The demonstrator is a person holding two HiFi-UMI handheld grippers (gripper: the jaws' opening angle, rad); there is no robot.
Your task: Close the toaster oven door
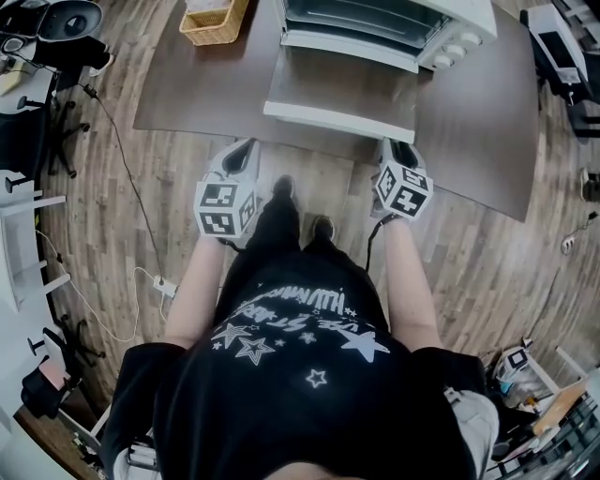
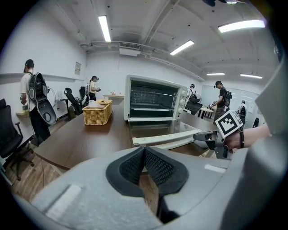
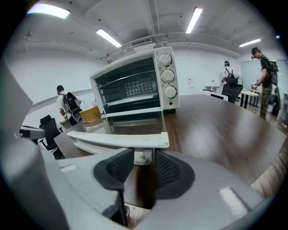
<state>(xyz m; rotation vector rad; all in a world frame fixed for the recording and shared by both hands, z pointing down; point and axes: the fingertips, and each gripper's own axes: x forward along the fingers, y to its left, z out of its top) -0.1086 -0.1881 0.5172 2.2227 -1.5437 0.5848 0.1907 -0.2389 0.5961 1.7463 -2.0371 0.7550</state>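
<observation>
The white toaster oven (image 1: 375, 19) stands at the back of the dark table, its glass door (image 1: 342, 89) folded down flat toward me. The door's white handle (image 1: 337, 120) runs along the front edge. My right gripper (image 1: 394, 148) is at the handle's right end; in the right gripper view its pads (image 3: 168, 168) close on the handle's white post (image 3: 143, 156). My left gripper (image 1: 246, 148) hovers just before the handle's left end (image 2: 137, 141), apart from it. Its jaws (image 2: 144, 150) meet with nothing between them.
A wicker basket (image 1: 214, 21) sits on the table (image 1: 478, 122) left of the oven. The table's front edge lies just ahead of both grippers. A cable (image 1: 122, 169) trails over the wooden floor at left. Several people and office chairs (image 2: 13, 134) are farther off.
</observation>
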